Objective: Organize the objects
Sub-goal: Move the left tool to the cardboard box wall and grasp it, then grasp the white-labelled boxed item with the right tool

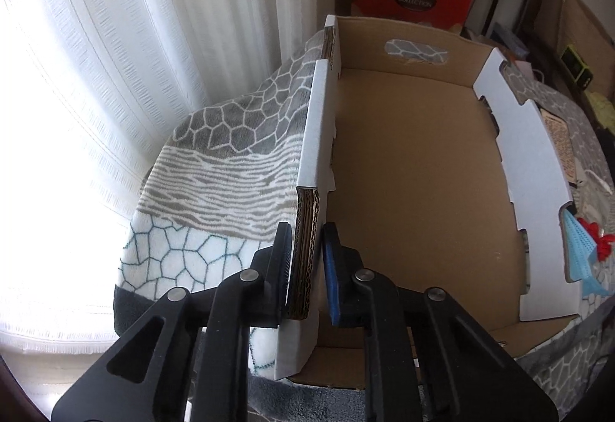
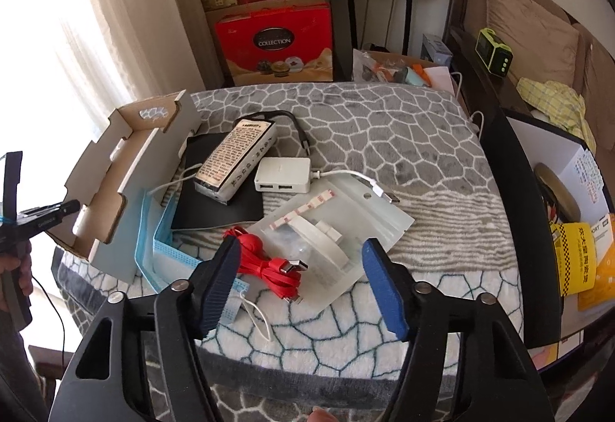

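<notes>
Gripping the cardboard tray's near wall, left tool; tray runs lengthwise away.

The shallow brown corrugated cardboard tray was matt inside, with smooth white-faced walls and raw fluted edges. Ahead of the right tool, a fuzzy grey-and-white patterned fleece blanket carried a glossy clear plastic zip pouch and a smooth flat red rubbery cable.

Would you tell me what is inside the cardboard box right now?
The cardboard box shows only its bare brown floor; nothing lies in it. The left gripper clamps its near wall. The corner behind that wall and the gripper is hidden.
</notes>
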{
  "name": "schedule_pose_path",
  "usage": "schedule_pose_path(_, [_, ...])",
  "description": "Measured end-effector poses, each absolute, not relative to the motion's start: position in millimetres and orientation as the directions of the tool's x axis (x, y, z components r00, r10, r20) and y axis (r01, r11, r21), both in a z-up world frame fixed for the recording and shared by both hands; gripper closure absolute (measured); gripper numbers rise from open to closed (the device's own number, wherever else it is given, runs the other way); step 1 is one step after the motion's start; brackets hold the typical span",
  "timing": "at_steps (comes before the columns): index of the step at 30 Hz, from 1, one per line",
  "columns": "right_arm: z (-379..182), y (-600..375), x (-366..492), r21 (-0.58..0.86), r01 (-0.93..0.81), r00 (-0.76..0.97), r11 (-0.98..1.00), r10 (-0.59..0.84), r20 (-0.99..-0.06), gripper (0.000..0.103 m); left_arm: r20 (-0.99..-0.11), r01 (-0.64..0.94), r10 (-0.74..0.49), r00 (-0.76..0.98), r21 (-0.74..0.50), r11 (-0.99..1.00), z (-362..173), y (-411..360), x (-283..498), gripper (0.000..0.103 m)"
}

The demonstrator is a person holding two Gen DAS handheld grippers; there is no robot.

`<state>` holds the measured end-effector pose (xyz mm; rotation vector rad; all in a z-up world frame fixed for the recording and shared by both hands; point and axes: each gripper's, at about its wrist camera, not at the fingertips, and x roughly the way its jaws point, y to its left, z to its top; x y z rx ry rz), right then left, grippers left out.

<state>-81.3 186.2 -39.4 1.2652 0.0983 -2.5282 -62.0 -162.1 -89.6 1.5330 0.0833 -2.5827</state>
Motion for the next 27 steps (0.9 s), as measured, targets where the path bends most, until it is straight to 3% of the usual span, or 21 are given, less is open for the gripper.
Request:
schedule_pose_path(5, [-43,177,-83,0.044,0.345,-0.555,-0.938,-0.241,-0.796,0.058,-0.876,0.111,-0.060,-0.478,0.007,-0.994,-88,-163,-61,0.091])
schedule_pose_path(10, [-42,178,-91,0.070,0.351,-0.546,-0.934,-0.265,-0.795,0.058,-0.876,0.089,-0.034,-0.482,-0.010,-0.996,-87,-173,-57,0.092])
schedule_pose_path(17, [-35,179,-117,0.149,0.345,-0.507,-0.927,-0.318,-0.801,0.043,-0.875,0.015,-0.021,-0.483,0.016,-1.000,-86,-177,-51,0.092])
schedule_pose_path(27, [-39,148,-184,0.235,0.356,-0.424,-0.904,-0.380,-0.822,0.043,-0.868,-0.091,0.013,-0.496,0.038,-0.995,-83,-164,-49,0.091])
